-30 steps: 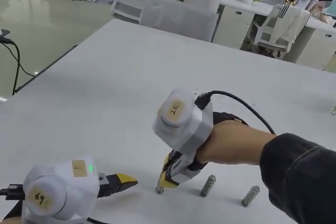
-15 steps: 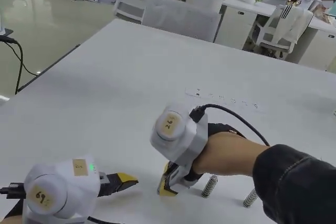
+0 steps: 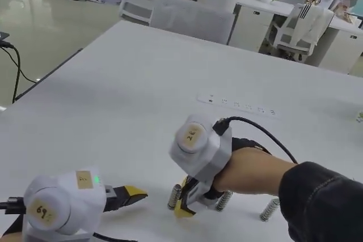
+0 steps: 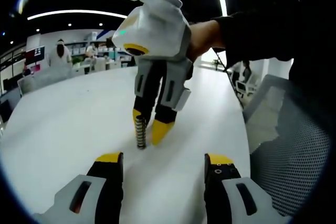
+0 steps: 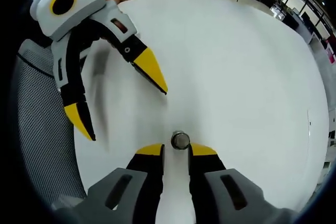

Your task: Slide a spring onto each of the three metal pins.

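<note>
Left tongs wide; right tongs narrow at upright spring, grip unclear; second spring, third spring lie nearby.

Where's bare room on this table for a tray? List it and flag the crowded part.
Free: the table from its far edge down to the inset power strip, and most of its left side. Crowded: the near edge, where the left hand-held gripper, right hand-held gripper and the springs sit.

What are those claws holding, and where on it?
Left claw: nothing. Right claw sits at the top of the upright spring; grip cannot be told.
</note>
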Demonstrator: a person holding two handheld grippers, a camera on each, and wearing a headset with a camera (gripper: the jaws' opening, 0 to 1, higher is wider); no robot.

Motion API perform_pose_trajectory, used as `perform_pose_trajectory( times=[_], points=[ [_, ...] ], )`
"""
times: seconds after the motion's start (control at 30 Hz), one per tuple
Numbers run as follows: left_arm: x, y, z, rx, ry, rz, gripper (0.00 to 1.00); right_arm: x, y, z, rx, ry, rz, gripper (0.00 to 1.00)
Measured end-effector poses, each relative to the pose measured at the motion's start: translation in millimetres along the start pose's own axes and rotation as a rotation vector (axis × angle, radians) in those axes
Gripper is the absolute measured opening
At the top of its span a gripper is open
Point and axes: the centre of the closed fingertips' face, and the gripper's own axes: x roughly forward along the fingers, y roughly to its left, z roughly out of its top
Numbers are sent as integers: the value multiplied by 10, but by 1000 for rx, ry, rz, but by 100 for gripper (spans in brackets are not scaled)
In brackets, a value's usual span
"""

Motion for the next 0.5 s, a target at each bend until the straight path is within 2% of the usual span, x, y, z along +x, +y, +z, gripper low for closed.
perform_pose_trajectory(
  times=[0.27,0.5],
  points=[
    [14,-12,7,4,4,-4,58,-74,94,-134,32,-21,-15,17],
    [26,-27,9,7,8,-10,59,-142,209,-221,74,-70,-26,18]
  ],
)
